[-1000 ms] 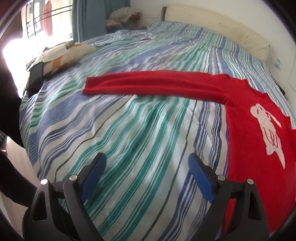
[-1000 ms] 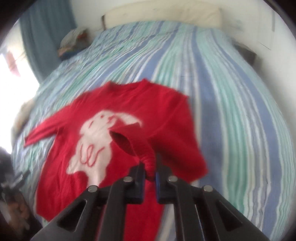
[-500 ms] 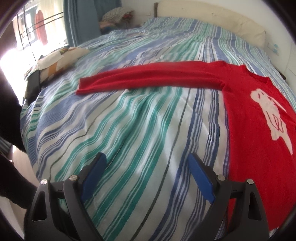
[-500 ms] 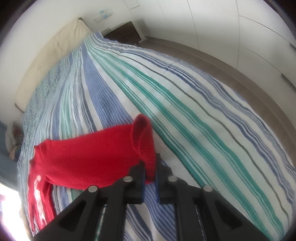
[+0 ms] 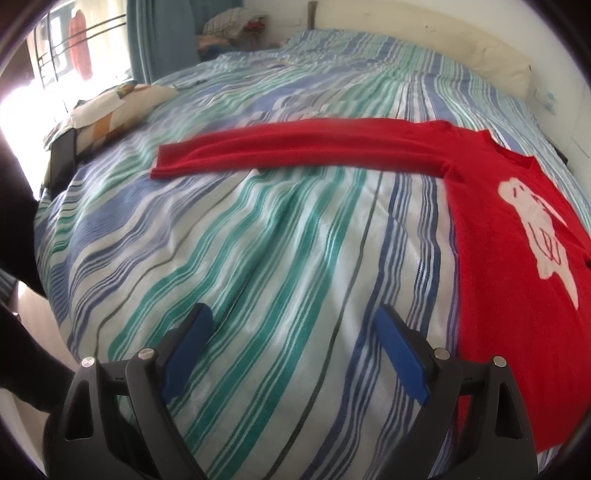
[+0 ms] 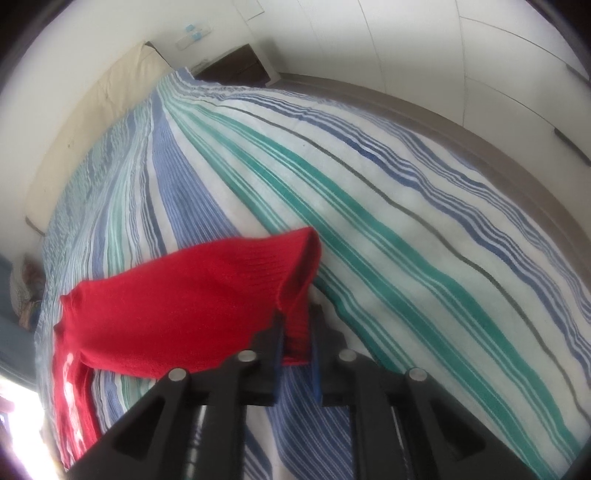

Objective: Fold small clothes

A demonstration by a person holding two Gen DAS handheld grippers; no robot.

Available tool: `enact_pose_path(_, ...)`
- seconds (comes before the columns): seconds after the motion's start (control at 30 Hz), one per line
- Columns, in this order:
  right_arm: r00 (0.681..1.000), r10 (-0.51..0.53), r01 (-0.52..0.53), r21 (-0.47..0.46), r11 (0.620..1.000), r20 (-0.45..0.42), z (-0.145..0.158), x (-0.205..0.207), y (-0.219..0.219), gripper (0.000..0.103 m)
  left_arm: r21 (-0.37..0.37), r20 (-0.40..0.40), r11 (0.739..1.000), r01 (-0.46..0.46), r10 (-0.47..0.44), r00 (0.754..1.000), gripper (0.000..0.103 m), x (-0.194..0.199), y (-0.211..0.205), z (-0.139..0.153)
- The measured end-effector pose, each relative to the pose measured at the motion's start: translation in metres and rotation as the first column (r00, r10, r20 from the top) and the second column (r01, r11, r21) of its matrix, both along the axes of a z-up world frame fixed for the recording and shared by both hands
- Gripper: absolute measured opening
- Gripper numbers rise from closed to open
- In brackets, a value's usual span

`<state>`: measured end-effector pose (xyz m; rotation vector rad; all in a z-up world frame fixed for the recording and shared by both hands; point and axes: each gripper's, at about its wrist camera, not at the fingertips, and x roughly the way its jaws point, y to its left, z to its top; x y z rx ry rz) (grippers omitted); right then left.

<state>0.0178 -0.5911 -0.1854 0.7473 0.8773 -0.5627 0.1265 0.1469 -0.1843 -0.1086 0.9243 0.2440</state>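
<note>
A small red sweater (image 5: 509, 266) with a white figure on its chest lies on the striped bedspread (image 5: 258, 240). One sleeve (image 5: 295, 144) stretches flat to the left in the left wrist view. My left gripper (image 5: 293, 343) is open and empty, low over the bedspread, left of the sweater's body. My right gripper (image 6: 297, 345) is shut on the cuff of the other sleeve (image 6: 207, 299) and holds it stretched out above the bed, away from the sweater's body (image 6: 72, 398).
A patterned pillow (image 5: 114, 107) and a dark object lie at the bed's left edge. A cream headboard (image 5: 443, 40) and a clothes pile (image 5: 232, 26) are at the far end. White wardrobe doors (image 6: 461, 55) and a nightstand (image 6: 236, 70) border the bed's right side.
My right gripper has pulled the sleeve cuff outward from over the sweater's chest toward the bed's right side. The left gripper has stayed open and shifted slightly.
</note>
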Motion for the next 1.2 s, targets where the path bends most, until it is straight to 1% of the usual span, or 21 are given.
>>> enact_pose_path(0.13,0.999,-0.015,0.013,-0.063,0.998,-0.029,0.008,-0.022,-0.005,0.01,-0.014,-0.003,1.0,-0.008,0.008,1.0,0.091,0.0,0.002,0.002)
enact_pose_path(0.23,0.998,-0.041,0.035,-0.121,0.992,-0.043,0.019,-0.044,-0.004,0.011,-0.026,-0.029,1.0,0.004,-0.005,1.0,0.091,-0.002,-0.001,0.007)
enact_pose_path(0.27,0.998,-0.046,0.039,-0.141,0.989,-0.04,0.025,-0.052,-0.001,0.018,-0.036,-0.046,0.999,0.026,-0.027,0.999,0.091,-0.005,-0.004,0.011)
enact_pose_path(0.3,0.999,-0.033,0.028,-0.157,0.987,-0.034,0.032,-0.058,0.006,0.019,-0.052,-0.062,0.997,0.06,-0.063,0.996,0.091,-0.008,-0.009,0.014)
enact_pose_path(0.33,1.0,0.007,-0.012,-0.161,0.987,-0.028,0.038,-0.062,0.017,0.019,-0.067,-0.083,0.993,0.099,-0.104,0.991,0.091,-0.013,-0.015,0.015)
enact_pose_path(0.4,0.991,0.132,-0.132,-0.146,0.98,-0.016,0.049,-0.07,0.049,0.02,-0.108,-0.128,0.978,0.18,-0.193,0.973,0.091,-0.024,-0.031,0.015)
enact_pose_path(0.43,0.979,0.205,-0.203,-0.116,0.972,0.002,0.051,-0.073,0.07,0.022,-0.129,-0.145,0.968,0.214,-0.232,0.962,0.091,-0.029,-0.038,0.012)
enact_pose_path(0.5,0.939,0.341,-0.341,-0.007,0.94,0.057,0.051,-0.076,0.116,0.028,-0.157,-0.171,0.952,0.263,-0.288,0.942,0.091,-0.037,-0.053,0.007)
enact_pose_path(0.53,0.912,0.4,-0.406,0.057,0.912,0.092,0.048,-0.077,0.141,0.028,-0.168,-0.177,0.945,0.28,-0.309,0.934,0.091,-0.04,-0.059,0.004)
enact_pose_path(0.63,0.817,0.553,-0.577,0.214,0.788,0.163,0.024,-0.071,0.218,0.031,-0.16,-0.181,0.936,0.313,-0.34,0.923,0.086,-0.042,-0.073,-0.001)
enact_pose_path(0.7,0.768,0.614,-0.64,0.251,0.727,0.182,0.007,-0.063,0.257,0.036,-0.179,-0.174,0.928,0.328,-0.358,0.917,0.07,-0.041,-0.077,-0.001)
enact_pose_path(0.73,0.754,0.634,-0.657,0.234,0.717,0.172,0.001,-0.061,0.271,0.038,-0.198,-0.17,0.923,0.329,-0.363,0.916,0.064,-0.039,-0.077,-0.002)
enact_pose_path(0.77,0.746,0.645,-0.665,0.219,0.714,0.164,-0.004,-0.057,0.282,0.04,-0.225,-0.166,0.917,0.33,-0.37,0.914,0.044,-0.037,-0.077,-0.003)
enact_pose_path(0.8,0.741,0.65,-0.671,0.225,0.706,0.17,-0.009,-0.053,0.29,0.04,-0.252,-0.169,0.909,0.331,-0.378,0.91,0.017,-0.034,-0.077,-0.004)
enact_pose_path(0.83,0.733,0.654,-0.679,0.246,0.692,0.185,-0.015,-0.046,0.296,0.04,-0.256,-0.172,0.91,0.326,-0.374,0.911,0.006,-0.032,-0.076,-0.004)
enact_pose_path(0.87,0.719,0.668,-0.693,0.259,0.672,0.19,-0.018,-0.042,0.302,0.034,-0.26,-0.173,0.911,0.321,-0.371,0.912,0.004,-0.031,-0.075,-0.003)
enact_pose_path(0.9,0.705,0.691,-0.707,0.244,0.664,0.162,-0.019,-0.035,0.307,0.004,-0.273,-0.171,0.908,0.318,-0.371,0.913,0.003,-0.031,-0.074,0.0)
enact_pose_path(0.93,0.696,0.708,-0.714,0.218,0.666,0.116,-0.019,-0.031,0.312,0.004,-0.282,-0.165,0.904,0.321,-0.375,0.912,0.003,-0.034,-0.071,0.005)
enact_pose_path(1.0,0.696,0.711,-0.713,0.226,0.664,0.106,-0.012,-0.033,0.309,0.004,-0.291,-0.15,0.894,0.34,-0.394,0.907,0.002,-0.041,-0.067,0.02)
enact_pose_path(1.1,0.686,0.721,-0.721,0.221,0.657,0.095,0.008,-0.045,0.3,0.004,-0.264,-0.151,0.886,0.381,-0.428,0.891,0.002,-0.052,-0.066,0.035)
enact_pose_path(1.2,0.686,0.721,-0.718,0.249,0.651,0.093,0.015,-0.055,0.294,0.003,-0.213,-0.215,0.899,0.383,-0.425,0.879,0.002,-0.052,-0.073,0.023)
